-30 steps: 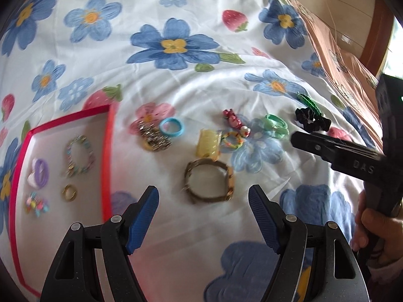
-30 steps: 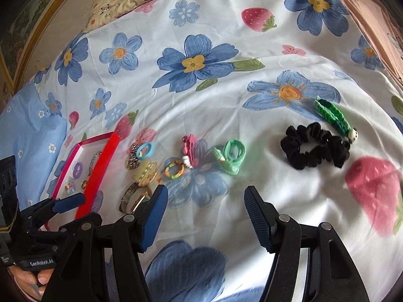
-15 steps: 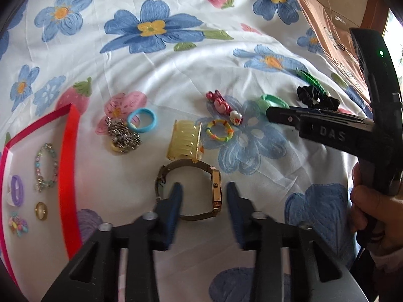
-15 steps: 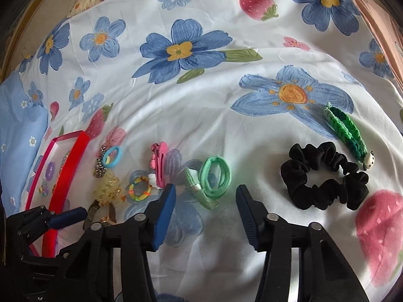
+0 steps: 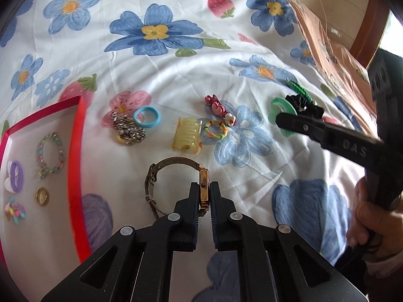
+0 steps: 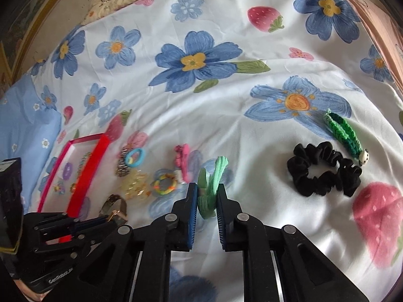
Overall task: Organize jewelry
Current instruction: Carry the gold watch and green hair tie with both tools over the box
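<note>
My left gripper (image 5: pixel 204 188) had pinched down on the gold case of the wristwatch (image 5: pixel 176 183), its band lying loose on the floral bedsheet (image 5: pixel 176 70) just right of the red tray (image 5: pixel 76 166); I took it by the case because that was the one stiff part to clamp. My right gripper (image 6: pixel 206 196) was closing on the mint-green hair tie (image 6: pixel 214 183), well right of the tray, the loop squeezed upright between the pads so it would lift clear of the cloth.

The tray already held a beaded bracelet (image 5: pixel 50 154), a purple tie (image 5: pixel 15 178), a gold ring (image 5: pixel 42 196) and a small candy-coloured clip (image 5: pixel 14 211), so I judged both pieces were bound there. Between watch and tray the sheet lay bare. Further right of the tray sat a black scrunchie (image 6: pixel 325 171), a green braided clip (image 6: pixel 345 136), a yellow claw clip (image 5: pixel 187 138), a silver chain heap (image 5: pixel 127 128), a blue ring (image 5: pixel 146 117), a pink clip (image 5: pixel 216 105) and a rainbow band (image 5: pixel 215 129). The claw clip lay just beyond the watch band, close enough to snag, I thought.
</note>
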